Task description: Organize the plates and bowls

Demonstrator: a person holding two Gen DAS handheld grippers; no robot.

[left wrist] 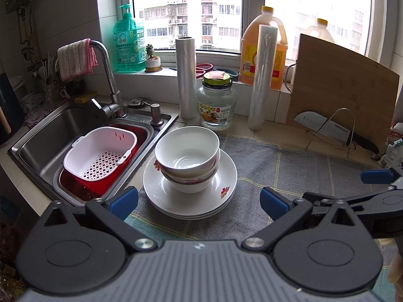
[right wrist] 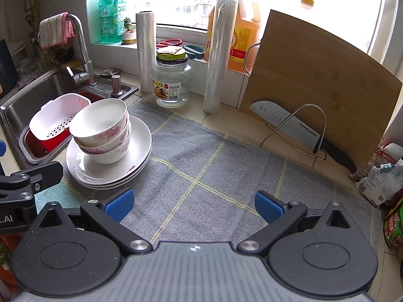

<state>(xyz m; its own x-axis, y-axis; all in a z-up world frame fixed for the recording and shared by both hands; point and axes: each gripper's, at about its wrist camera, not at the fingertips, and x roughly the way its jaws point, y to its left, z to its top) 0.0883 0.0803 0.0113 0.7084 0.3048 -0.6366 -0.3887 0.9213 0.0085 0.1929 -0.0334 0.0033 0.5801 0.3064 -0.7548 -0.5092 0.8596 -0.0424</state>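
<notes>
- Left wrist view: our left tool (left wrist: 199, 201) hangs with its blue pads wide apart and nothing between them.
- Straight ahead of it, just past the pads, the plates (left wrist: 190, 198) lie stacked on the grey mat (left wrist: 289, 171) that covers the table; three bowls (left wrist: 187, 156) sit nested on top of the plates, the uppermost tilted a little.
- To the tool's left the mat ends at the rim of the sink (left wrist: 37, 146), where a white strainer (left wrist: 100, 156) rests in a red basin (left wrist: 75, 181); the plates' left rim lies close to that edge.
- To the tool's right the mat is bare up to the right tool (left wrist: 320, 191), whose pads also stand apart.
- Beyond the stack a glass jar (left wrist: 216, 103) and two film rolls (left wrist: 186, 78) stand by the wall, well clear of the bowls.

- Right wrist view: our right tool (right wrist: 194, 206) has its pads spread wide, gripping nothing, over bare mat (right wrist: 201, 163).
- The plates (right wrist: 110, 166) and bowls (right wrist: 100, 123) lie ahead and to the left of this tool, near the mat's left edge, with the sink (right wrist: 15, 105) just beyond.
- Ahead and to the right, open mat runs to a wire rack holding a knife (right wrist: 297, 130), with a cutting board (right wrist: 314, 85) leaning behind it.
- At the far right the mat's edge meets packets and a can (right wrist: 393, 229).
- The left tool (right wrist: 25, 178) shows at the left edge, just beside the plates.
</notes>
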